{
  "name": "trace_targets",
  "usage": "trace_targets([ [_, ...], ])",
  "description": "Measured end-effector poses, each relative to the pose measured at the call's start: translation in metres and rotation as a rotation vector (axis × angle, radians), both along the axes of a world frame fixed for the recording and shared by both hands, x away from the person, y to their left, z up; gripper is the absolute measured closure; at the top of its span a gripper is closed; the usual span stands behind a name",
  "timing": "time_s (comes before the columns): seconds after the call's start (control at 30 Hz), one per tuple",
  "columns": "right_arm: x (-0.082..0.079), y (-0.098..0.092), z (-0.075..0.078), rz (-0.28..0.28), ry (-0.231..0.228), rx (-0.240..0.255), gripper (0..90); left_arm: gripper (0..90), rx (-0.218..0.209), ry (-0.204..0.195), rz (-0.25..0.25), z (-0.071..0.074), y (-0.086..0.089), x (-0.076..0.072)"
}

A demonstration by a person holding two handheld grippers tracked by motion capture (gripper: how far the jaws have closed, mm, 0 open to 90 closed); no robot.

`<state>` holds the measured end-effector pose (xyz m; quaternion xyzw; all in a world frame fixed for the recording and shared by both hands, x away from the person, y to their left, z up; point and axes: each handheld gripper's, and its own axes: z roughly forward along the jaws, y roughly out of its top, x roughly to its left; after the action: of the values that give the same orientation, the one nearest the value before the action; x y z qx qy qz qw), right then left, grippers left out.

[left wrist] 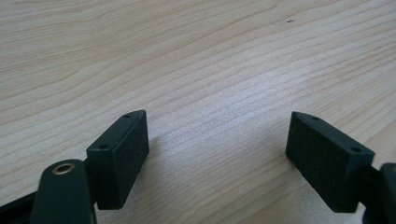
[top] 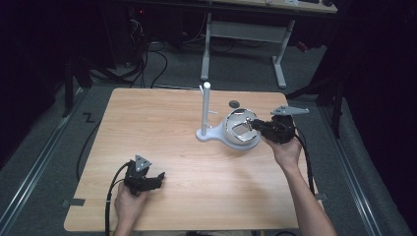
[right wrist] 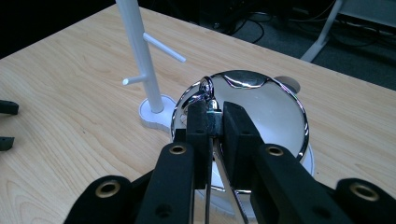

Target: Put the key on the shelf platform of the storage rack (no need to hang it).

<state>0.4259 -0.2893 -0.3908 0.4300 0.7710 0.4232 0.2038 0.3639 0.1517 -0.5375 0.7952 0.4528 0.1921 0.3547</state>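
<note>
The right gripper (right wrist: 214, 122) pinches the handle (right wrist: 208, 95) of a shiny steel bowl (right wrist: 261, 107) resting on the white stand (right wrist: 140, 51) base, the post with its pegs just beyond. The left gripper (left wrist: 217, 144), jaws spread and holding nothing, rests well apart on the table (top: 162, 128), so the right hand is nearer

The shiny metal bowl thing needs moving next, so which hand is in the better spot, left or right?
Right. The right tongs are already shut on the shiny bowl's handle. The left tongs rest open on the table, far from it.
</note>
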Motion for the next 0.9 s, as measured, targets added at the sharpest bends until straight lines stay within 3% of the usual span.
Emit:
trace_targets([
  [0.9,0.030,0.010,-0.024,-0.016,0.072,-0.006,81.9,21.6,0.001,0.000,0.000,0.000,0.000,0.000],
])
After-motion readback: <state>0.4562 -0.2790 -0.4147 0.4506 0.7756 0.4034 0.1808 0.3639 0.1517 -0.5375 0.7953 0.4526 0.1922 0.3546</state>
